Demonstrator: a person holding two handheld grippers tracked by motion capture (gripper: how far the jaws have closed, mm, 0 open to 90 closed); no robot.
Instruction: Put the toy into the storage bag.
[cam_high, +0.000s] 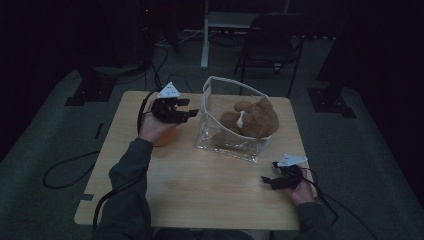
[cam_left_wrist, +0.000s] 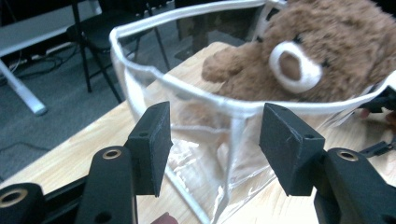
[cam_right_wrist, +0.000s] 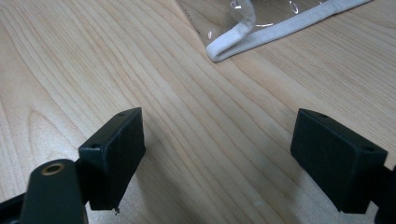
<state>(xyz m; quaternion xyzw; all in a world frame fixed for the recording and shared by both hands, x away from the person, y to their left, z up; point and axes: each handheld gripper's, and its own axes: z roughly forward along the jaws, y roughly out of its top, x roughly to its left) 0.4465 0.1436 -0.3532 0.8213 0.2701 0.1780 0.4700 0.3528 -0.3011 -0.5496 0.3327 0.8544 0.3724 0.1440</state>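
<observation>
Pale wood-grain tabletop, rectangular with rounded corners, grain running long and straight in the right gripper view. It stands on dark grey carpet in a dim room. A black folding chair sits beyond the far edge at about 1 o'clock from the tabletop's centre; a light metal desk leg rises at 12 o'clock. Black cables loop over the carpet at 9 o'clock, and dark stand bases sit on the floor at 10 and 2 o'clock.

Clear plastic bag with white trimmed edges stands open-mouthed on the tabletop, just past centre toward 12 o'clock. Brown teddy bear lies inside it, pale muzzle showing; in the left gripper view the bear leans against the bag's far side, head above the white rim.

Left claw at 10 o'clock from centre, held above the surface, pointing toward the bag's near wall. Jaws stand partly apart, nothing pressed between them; in the left gripper view the bag's white corner seam lies in line with the gap, the rim just beyond the pads. Something orange sits under that hand, too hidden to name.

Right claw at 4 o'clock, low near the tabletop's right edge, well apart from the bear. Jaws wide, bare wood between them; the bag's lower white-trimmed corner lies ahead of it, not touched.
</observation>
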